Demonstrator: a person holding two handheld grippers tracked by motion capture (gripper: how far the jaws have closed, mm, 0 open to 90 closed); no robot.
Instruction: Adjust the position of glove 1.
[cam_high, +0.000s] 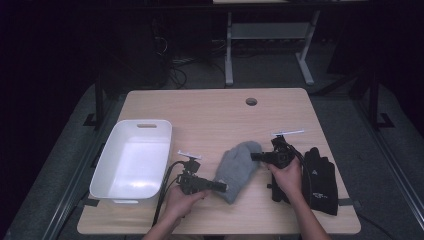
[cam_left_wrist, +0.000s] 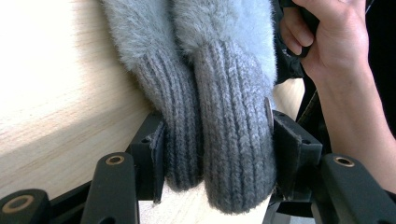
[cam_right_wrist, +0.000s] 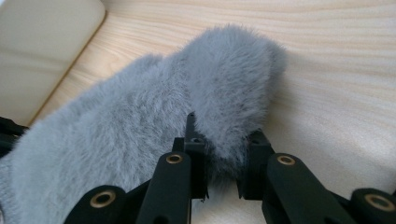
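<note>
A pair of grey fuzzy mittens (cam_high: 237, 167) lies stacked on the wooden table (cam_high: 210, 115), cuffs toward the front. My left gripper (cam_high: 222, 187) is shut on both ribbed knit cuffs (cam_left_wrist: 233, 140), which fill the space between its black jaws, my left gripper (cam_left_wrist: 217, 149) resting low on the wood. My right gripper (cam_high: 255, 156) is shut on the mittens' fluffy far tip (cam_right_wrist: 233, 93), the fur squeezed between its jaws around my right gripper (cam_right_wrist: 223, 158). The mittens stretch between the two grippers.
A white plastic tub (cam_high: 145, 121), with nothing in it, stands at the left of the table; its corner (cam_right_wrist: 42, 51) shows past the mittens. Black gloves (cam_high: 320, 180) lie at the right edge, beside the person's right hand (cam_left_wrist: 336, 42). A cable hole (cam_high: 251, 101) sits near the far edge.
</note>
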